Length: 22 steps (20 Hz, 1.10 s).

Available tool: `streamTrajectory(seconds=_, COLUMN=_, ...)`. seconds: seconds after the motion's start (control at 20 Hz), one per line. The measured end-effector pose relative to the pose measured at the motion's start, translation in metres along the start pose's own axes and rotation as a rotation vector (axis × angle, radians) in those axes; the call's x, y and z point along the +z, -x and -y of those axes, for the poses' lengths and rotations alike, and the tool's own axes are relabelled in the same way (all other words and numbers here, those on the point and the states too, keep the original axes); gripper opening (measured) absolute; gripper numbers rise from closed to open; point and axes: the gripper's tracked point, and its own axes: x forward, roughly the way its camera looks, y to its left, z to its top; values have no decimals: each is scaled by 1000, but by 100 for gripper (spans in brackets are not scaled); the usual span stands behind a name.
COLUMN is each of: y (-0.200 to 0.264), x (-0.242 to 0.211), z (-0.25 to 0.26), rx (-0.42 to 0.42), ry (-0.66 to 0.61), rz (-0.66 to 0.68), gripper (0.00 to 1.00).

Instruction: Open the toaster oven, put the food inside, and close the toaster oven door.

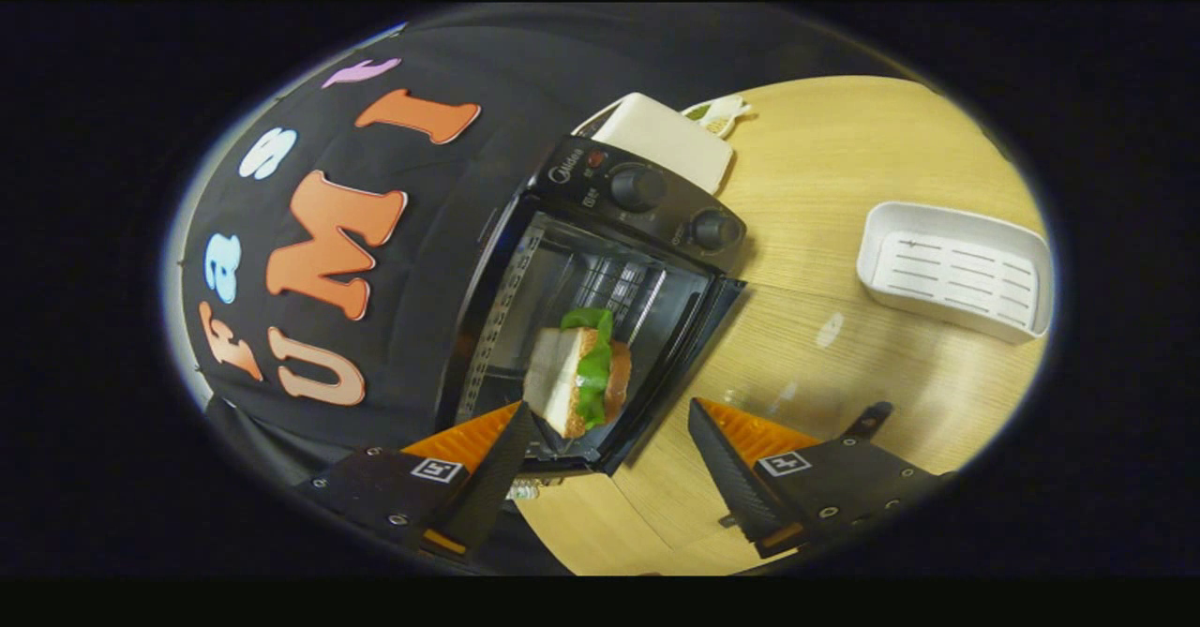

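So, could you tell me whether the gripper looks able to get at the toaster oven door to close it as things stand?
Probably yes. The gripper is open and holds nothing, the sandwich sits inside the toaster oven, and its open door lies just ahead of the fingers with nothing between.

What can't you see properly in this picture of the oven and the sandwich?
- Gripper view: the sandwich sits in the open toaster oven; its underside is hidden, so what it rests on is unclear.
- The gripper is open, and one of its fingers covers the oven's near corner.
- The oven door shows edge-on; its face is hidden.
- The small packet behind the white box is too small to identify.
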Motion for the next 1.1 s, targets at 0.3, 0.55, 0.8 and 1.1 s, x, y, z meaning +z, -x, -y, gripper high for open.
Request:
streamTrajectory(seconds=0.3, y=56, x=-3, z=13, rx=-14, ry=305, rz=-17, gripper=98)
streamTrajectory(seconds=0.55, y=86, x=-10, z=56, rx=-115, ry=609, rz=-54, gripper=98)
streamTrajectory(seconds=0.8, y=105, x=-19, z=105, rx=-268, ry=878, rz=-130, gripper=99)
streamTrajectory(seconds=1.1, y=91, x=-33, z=129, rx=-339, ry=917, rz=-197, gripper=99)
